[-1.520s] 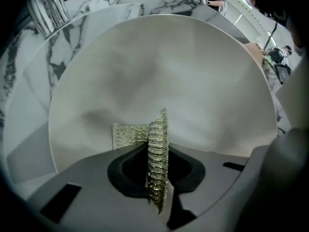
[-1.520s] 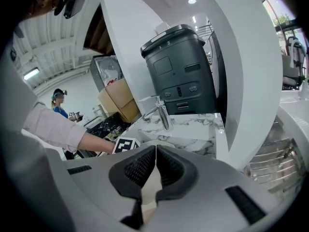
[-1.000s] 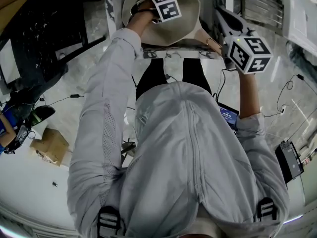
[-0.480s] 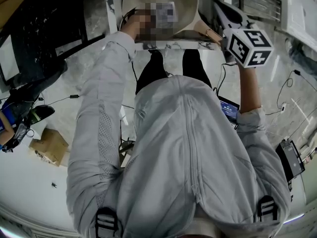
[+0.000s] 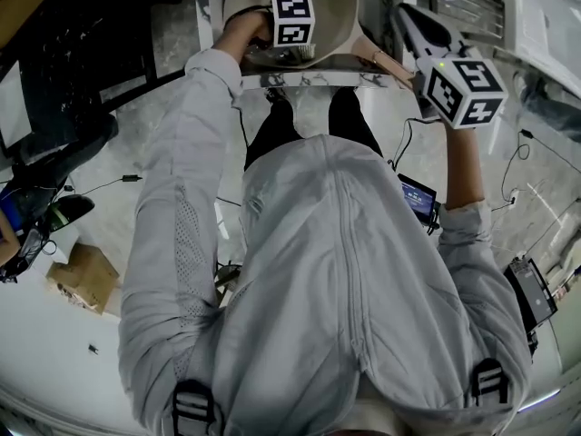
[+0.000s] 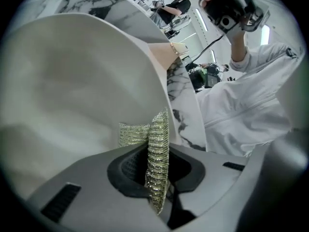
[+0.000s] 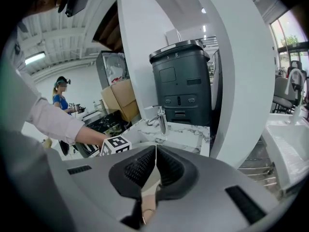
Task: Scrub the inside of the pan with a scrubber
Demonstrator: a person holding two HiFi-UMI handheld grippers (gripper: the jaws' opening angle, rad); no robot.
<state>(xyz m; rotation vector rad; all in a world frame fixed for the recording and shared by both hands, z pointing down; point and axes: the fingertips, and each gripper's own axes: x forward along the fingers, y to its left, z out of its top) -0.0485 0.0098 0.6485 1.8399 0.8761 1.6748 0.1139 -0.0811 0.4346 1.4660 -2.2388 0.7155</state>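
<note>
Both jaws clamped | left gripper [image 6: 152,153]: scrubber [image 6: 158,129] edge-on, long axis into pan [image 6: 72,81] | right gripper [image 7: 155,151]: pan handle [image 7: 147,202].

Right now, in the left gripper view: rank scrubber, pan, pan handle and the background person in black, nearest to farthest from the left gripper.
1. scrubber: clamped between the jaws.
2. pan: just ahead, filling the left.
3. pan handle: upper right, beyond the rim.
4. person in black: top, far background.

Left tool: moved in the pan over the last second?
Yes, slightly. In the head view the left tool has come nearer the near rim of the pan, by the counter edge, and turned.
</note>
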